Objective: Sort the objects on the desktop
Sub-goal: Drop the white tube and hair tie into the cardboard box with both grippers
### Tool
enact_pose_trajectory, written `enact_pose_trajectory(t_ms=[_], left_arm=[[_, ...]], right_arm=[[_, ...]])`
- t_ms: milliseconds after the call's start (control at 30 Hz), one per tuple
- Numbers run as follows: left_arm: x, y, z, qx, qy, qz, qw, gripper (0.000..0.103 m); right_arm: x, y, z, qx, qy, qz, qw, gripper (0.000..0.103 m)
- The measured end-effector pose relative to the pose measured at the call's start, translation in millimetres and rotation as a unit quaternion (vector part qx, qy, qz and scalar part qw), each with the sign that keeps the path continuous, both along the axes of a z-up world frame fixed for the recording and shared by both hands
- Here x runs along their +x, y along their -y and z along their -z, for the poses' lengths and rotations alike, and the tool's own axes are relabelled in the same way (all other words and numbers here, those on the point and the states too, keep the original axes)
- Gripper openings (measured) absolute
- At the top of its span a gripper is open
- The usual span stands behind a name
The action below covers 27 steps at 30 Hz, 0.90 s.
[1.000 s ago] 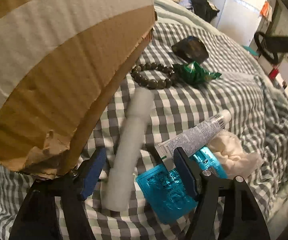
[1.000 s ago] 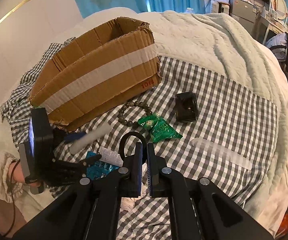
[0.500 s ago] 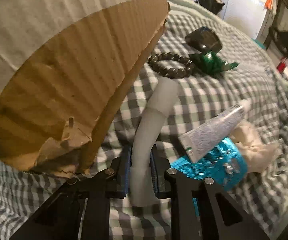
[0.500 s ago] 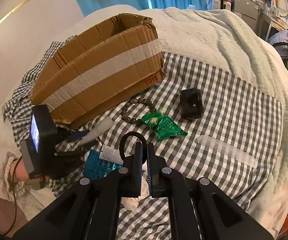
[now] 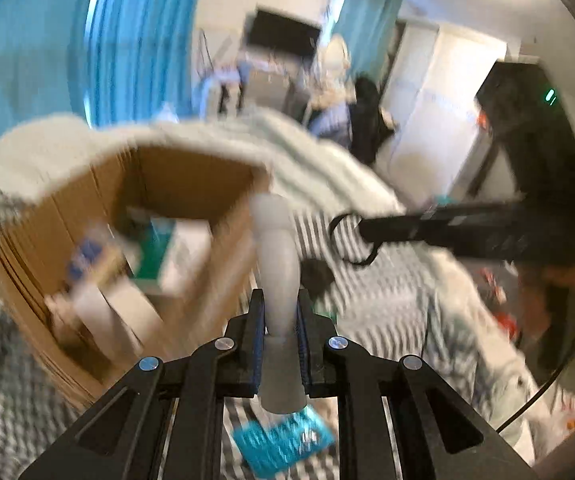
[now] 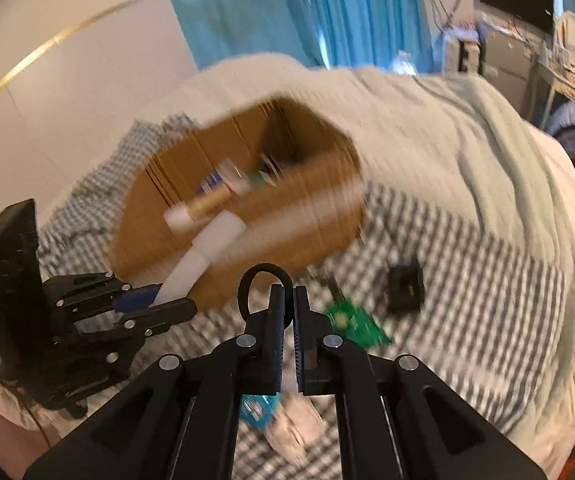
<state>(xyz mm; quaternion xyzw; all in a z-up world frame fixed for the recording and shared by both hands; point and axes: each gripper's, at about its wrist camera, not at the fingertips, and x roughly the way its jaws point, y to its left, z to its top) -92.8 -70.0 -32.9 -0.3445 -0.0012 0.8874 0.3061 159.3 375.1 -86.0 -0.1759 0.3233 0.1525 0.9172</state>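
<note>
My left gripper (image 5: 280, 316) is shut on a white plastic tube (image 5: 275, 256) and holds it lifted, at the near rim of the open cardboard box (image 5: 67, 280). In the right wrist view the left gripper (image 6: 155, 300) holds the white tube (image 6: 207, 248) against the box (image 6: 287, 224) front. My right gripper (image 6: 288, 300) is shut on a black ring (image 6: 247, 292) and hovers over the checked cloth (image 6: 487, 320); it also shows in the left wrist view (image 5: 351, 236). Both views are blurred.
The box holds several items (image 5: 167, 252). On the cloth lie a green packet (image 6: 355, 320), a black case (image 6: 405, 288), a blue packet (image 5: 283, 444) and a crumpled white tissue (image 6: 295, 428). A pale blanket (image 6: 467, 140) covers the bed behind.
My left gripper closed on the white tube, then lifted it off the cloth up to the box rim. My right gripper stayed shut on the black ring and rose a little.
</note>
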Motion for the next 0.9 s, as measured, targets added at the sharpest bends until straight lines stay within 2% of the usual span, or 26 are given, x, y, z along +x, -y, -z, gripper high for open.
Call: enact_pose_trajectory(t_ms=[33, 133, 267, 333, 367, 400, 433, 500, 600, 700, 833, 900], left_arm=[[-4.8, 2.9, -9.2, 0.001, -0.003, -0.003, 1.0000, 0.014], [-24.5, 19.7, -24.8, -0.022, -0.006, -0.054, 0.9983, 0.014], [-54.3, 46.3, -21.6, -0.075, 0.007, -0.136, 0.9878, 0.018], [-62.4, 54.6, -16.0, -0.082, 0.016, -0.165, 0.9829, 0.026], [-65.2, 58.8, -12.4, -0.080, 0.021, -0.176, 0.9809, 0.032], [-65.8, 61.8, -11.1, -0.076, 0.023, -0.183, 0.9799, 0.053], [-65.3, 66.1, -10.1, -0.073, 0.023, -0.193, 0.9782, 0.076], [-61.7, 71.1, -9.7, -0.063, 0.008, -0.209, 0.9759, 0.087], [-53.1, 66.6, -11.2, -0.066, 0.002, -0.201, 0.9774, 0.087], [-38.7, 51.2, -15.8, -0.062, -0.001, -0.172, 0.9831, 0.087], [-9.7, 20.0, -10.5, -0.050, 0.002, -0.089, 0.9948, 0.087], [7.3, 0.7, 3.0, -0.059, 0.010, -0.040, 0.9974, 0.087]], right_arm=[[3.1, -7.8, -7.7, 0.000, 0.006, -0.006, 1.000, 0.004], [18.2, -34.1, -29.1, 0.000, 0.020, -0.020, 1.000, 0.004], [47.5, -56.3, -37.4, 0.014, 0.025, -0.012, 1.000, 0.005], [62.0, -57.7, -37.9, 0.041, 0.025, 0.004, 0.999, 0.027], [66.2, -56.3, -38.2, 0.050, 0.025, 0.014, 0.998, 0.065], [67.8, -51.1, -38.9, 0.063, 0.028, 0.027, 0.997, 0.080], [66.4, -45.8, -38.9, 0.071, 0.028, 0.032, 0.997, 0.080], [62.8, -33.4, -38.8, 0.072, 0.023, 0.039, 0.996, 0.080], [47.3, -3.9, -40.0, 0.058, 0.034, 0.064, 0.996, 0.080], [19.9, 28.3, -33.9, 0.036, 0.038, 0.079, 0.995, 0.080], [-19.0, 60.9, -5.5, -0.008, 0.041, 0.083, 0.996, 0.080], [-34.3, 74.3, 21.0, -0.021, 0.017, 0.082, 0.996, 0.080]])
